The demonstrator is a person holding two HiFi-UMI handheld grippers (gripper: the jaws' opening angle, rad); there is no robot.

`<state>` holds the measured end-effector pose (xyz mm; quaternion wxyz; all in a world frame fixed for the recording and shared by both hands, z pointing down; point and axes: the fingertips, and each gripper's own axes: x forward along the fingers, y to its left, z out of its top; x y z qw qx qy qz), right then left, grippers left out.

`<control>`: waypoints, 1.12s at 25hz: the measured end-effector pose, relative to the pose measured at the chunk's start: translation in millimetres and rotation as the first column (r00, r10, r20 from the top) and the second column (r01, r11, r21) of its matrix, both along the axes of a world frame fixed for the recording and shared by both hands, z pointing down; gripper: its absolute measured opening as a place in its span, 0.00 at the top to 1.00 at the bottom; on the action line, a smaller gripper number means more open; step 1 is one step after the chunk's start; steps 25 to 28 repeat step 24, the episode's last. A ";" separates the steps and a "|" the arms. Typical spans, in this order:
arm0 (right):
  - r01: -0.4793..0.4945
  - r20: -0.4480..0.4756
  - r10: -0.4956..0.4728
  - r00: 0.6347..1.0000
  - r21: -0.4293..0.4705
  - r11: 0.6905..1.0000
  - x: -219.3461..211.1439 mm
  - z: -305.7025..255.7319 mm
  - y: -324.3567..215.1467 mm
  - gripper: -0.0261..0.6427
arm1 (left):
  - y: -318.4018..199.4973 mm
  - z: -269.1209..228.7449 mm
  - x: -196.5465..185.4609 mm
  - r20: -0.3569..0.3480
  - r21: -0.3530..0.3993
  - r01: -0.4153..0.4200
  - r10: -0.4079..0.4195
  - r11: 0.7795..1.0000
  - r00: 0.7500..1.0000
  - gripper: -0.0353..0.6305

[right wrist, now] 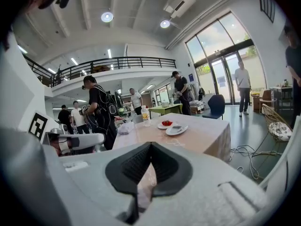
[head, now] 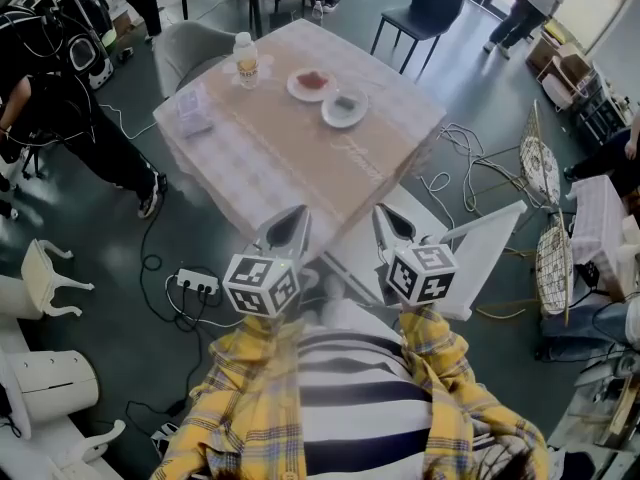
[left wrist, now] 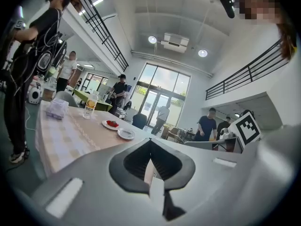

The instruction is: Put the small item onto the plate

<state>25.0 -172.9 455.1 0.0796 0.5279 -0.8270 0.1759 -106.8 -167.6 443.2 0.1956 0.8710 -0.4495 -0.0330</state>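
Table: square table under a beige checked cloth (head: 300,173), set in the middle of the hall, with every task thing on its far half.
Left gripper: grey two-jaw gripper with a marker cube (head: 296,218), held off the near corner of the table; jaws closed tip to tip, nothing between them.
Right gripper: its twin (head: 382,216), just beside the left one off the same corner; jaws likewise pressed together and empty.
Tissue pack: soft clear-wrapped pack (head: 193,108) at the left edge, well apart from the plates.
Bottle: clear plastic bottle with an orange label (head: 246,58), upright at the far corner.
Far plate: round white plate (head: 293,89), just beside the near plate.
Near plate: round white plate (head: 330,119), the closer of the two to the grippers.
Red item: small red lump (head: 313,80), resting on the far plate.
Grey item: small flat grey piece (head: 346,104), resting on the near plate; too small to read its long axis.
Bearing: both plates lie straight ahead across the table, between the two grippers' lines, so I judge neither hand clearly nearer.
Stage: each small item lies on a plate, which fits a finished placing or a pause before one is lifted across; I cannot tell which.
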 end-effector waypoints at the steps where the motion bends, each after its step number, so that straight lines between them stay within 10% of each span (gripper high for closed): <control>1: 0.000 -0.002 0.000 1.000 -0.001 1.000 -0.2 0.6 -0.8 0.97 | -1.3 0.1 -1.1 -0.001 -0.001 0.003 -0.003 1.000 1.000 0.94; 28: 0.026 0.007 -0.026 1.000 -0.010 1.000 -11.6 1.9 -13.1 0.97 | -11.1 10.1 -6.8 -0.005 -0.049 0.023 -0.024 0.999 1.000 0.94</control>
